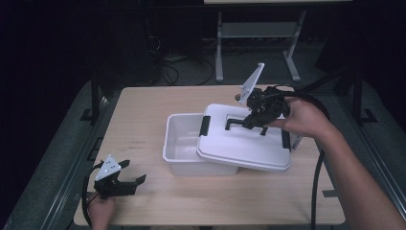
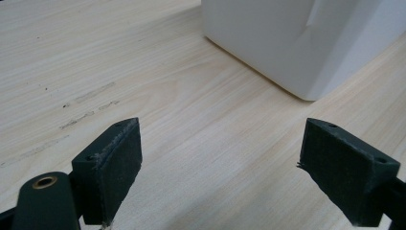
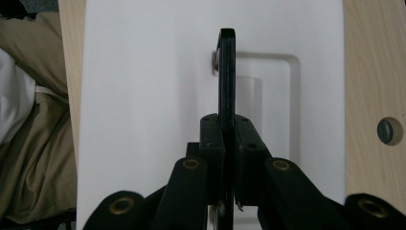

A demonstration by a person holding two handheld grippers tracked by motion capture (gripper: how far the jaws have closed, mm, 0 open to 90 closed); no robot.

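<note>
Starting at the left of the desk (image 1: 143, 201), we are resting the left gripper (image 1: 128, 182) near the front edge, its jaws released and spread wide, grasping nothing. In the left gripper view we are looking across bare wood toward the near corner of the white bin (image 2: 306, 43), which is standing well apart from those jaws.

Moving right, the bin (image 1: 179, 143) is sitting open at mid-desk, and its left half is showing an empty inside. The white lid (image 1: 239, 143) is lying askew over the right half, overhanging the rim, so it is not seated.

Further right, we are working the right gripper (image 1: 249, 123) down on top of the lid. Its jaws are clenched on the lid's black top handle (image 3: 226, 72), the thin bar standing edge-on between them in the right gripper view.

We are judging this as the lid-carrying step, on or off we cannot tell. If closing, the next move is calling for sliding the lid left, squaring it to the rim and lowering it flat, perhaps with the left gripper steadying the bin.

Counting up: one bin, one lid, one top handle, two black side latches (image 1: 205, 125), two grippers.
</note>
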